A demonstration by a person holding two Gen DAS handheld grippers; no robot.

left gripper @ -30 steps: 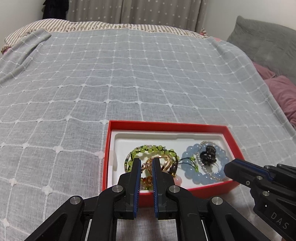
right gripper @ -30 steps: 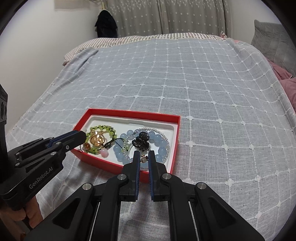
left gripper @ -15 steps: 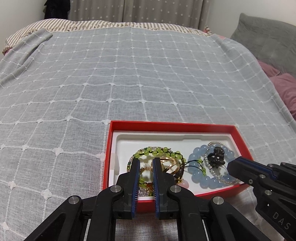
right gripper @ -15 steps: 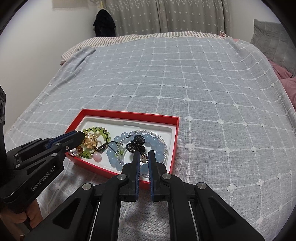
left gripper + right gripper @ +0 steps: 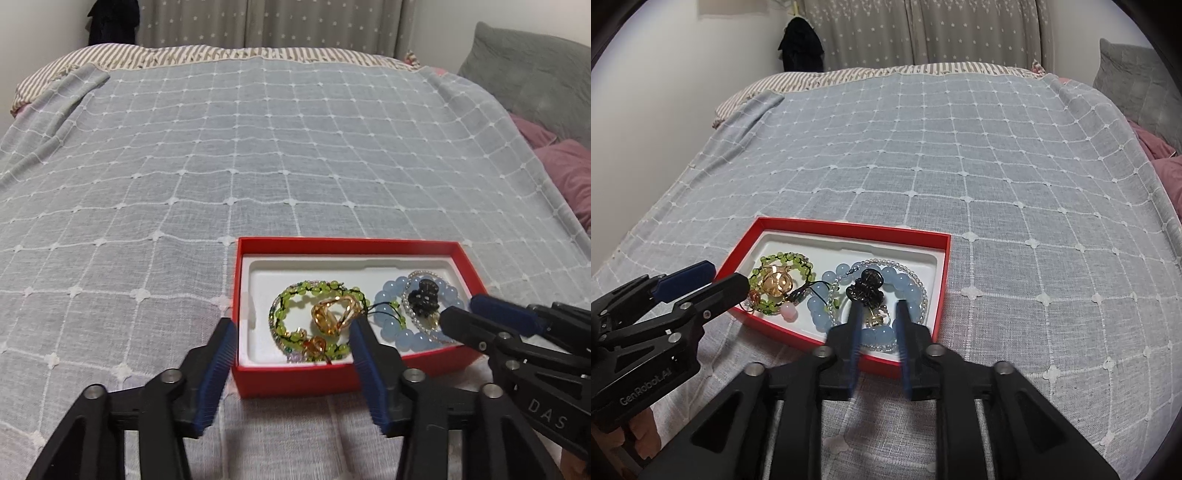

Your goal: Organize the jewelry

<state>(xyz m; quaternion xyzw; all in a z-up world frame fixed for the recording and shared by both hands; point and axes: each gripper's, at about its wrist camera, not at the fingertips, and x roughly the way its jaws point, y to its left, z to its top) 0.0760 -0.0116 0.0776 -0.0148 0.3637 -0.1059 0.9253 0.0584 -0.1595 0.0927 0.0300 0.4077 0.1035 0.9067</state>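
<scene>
- Your left gripper [image 5: 291, 332] has its jaws spread wide with nothing between them; it hovers at the near left corner of the red box [image 5: 295, 378], one finger outside the left wall, the other over the near rim.
- Your right gripper [image 5: 878, 312] stands partly open, narrower than the left, also empty, its blue pads [image 5: 855, 332] blurred, poised over the near right part of the box.
- Framed between your left fingers lie the green bead bracelet [image 5: 295, 295] and the gold ring [image 5: 334, 314] inside its loop.
- Ahead of your right fingers sits the pale blue bead bracelet [image 5: 831, 277], ringed by a clear bead strand [image 5: 916, 280], with a dark charm [image 5: 868, 286] on top.
- A pink bead [image 5: 789, 311] rests near the front wall, between the two bracelets.
- All the jewelry lies in the box's white tray [image 5: 314, 267], whose far side is bare.
- The box sits on a grey checked bedspread [image 5: 258, 147]; purple cushions [image 5: 569, 166] lie at the right edge.
</scene>
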